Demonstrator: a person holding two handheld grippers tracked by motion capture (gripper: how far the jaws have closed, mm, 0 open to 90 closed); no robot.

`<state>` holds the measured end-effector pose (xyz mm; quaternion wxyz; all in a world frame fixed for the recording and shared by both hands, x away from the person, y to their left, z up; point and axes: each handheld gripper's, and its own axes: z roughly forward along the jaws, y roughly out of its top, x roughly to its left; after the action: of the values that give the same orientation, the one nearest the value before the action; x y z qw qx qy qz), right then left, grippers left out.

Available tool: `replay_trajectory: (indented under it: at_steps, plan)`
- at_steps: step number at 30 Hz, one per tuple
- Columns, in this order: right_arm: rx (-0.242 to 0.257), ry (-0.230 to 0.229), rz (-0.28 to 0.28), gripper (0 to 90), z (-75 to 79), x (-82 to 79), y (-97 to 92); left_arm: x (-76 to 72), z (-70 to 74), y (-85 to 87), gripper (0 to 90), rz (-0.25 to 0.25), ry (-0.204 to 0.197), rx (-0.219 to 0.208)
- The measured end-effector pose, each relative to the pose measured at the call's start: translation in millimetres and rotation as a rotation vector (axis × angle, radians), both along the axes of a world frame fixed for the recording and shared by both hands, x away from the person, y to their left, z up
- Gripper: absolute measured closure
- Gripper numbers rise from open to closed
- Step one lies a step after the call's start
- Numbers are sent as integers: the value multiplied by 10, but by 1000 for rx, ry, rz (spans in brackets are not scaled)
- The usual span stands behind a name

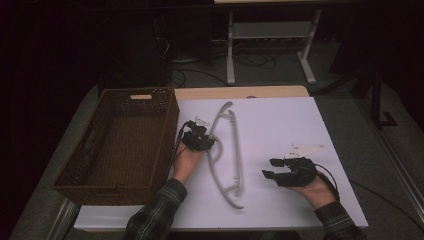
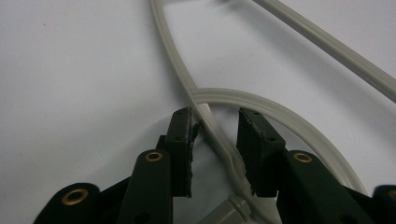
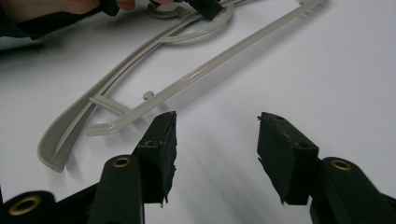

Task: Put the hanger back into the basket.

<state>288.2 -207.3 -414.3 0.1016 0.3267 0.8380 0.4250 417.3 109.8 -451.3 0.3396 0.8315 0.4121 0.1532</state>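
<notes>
Reaching forward beside the wicker basket (image 1: pixel 120 140), my left hand (image 1: pixel 187 162) lay low over the white table cover (image 1: pixel 280 125), its forearm in a plaid sleeve (image 1: pixel 157 212) coming up from the near edge. My left tongs (image 1: pixel 206 142) pointed away from me and a little to the right, onto the grey plastic hanger (image 1: pixel 235 155) lying flat on the cover just right of the basket. In the left gripper view the hanger's thin neck (image 2: pixel 219 144) ran between my two black pads (image 2: pixel 180 144). One pad sat against it on one side, while a narrow gap showed on the other, so the tongs stood around the neck and were not yet clamped on it; they were open, though only narrowly.

My right hand (image 1: pixel 315 187) rested on the cover well apart from the left, wrist near the table's front right corner, and the right tongs (image 1: pixel 270 167) pointed left toward the hanger's lower end. Those jaws stood open with nothing between them. In the right gripper view the hanger's curved end (image 3: pixel 60 149) lay near, ahead and to the left of them, without touching.
</notes>
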Motion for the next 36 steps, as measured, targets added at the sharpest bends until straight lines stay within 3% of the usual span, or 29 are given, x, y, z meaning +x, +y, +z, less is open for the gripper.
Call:
replay_trajectory:
  at_steps: [4, 11, 16, 24, 33, 36]
  plan:
    - [1, 4, -1, 475, 0, 3, -2, 9, -5, -2, 690, 2, 0, -5]
    - [12, 0, -7, 487, 13, 2, -8, 52, -2, 41, 756, 34, 28, -82]
    - [19, 1, -9, 489, 22, 4, -7, 58, 0, 2, 757, 17, 24, -73]
    - [23, -4, -10, 489, 33, 2, -5, 81, -15, -210, 759, -77, 50, -113]
    - [33, -13, -13, 493, 55, 2, -17, 102, -36, -756, 763, -216, 54, -104]
    - [39, -18, -17, 493, 65, 0, -31, 91, -37, -868, 763, -246, 48, -100]
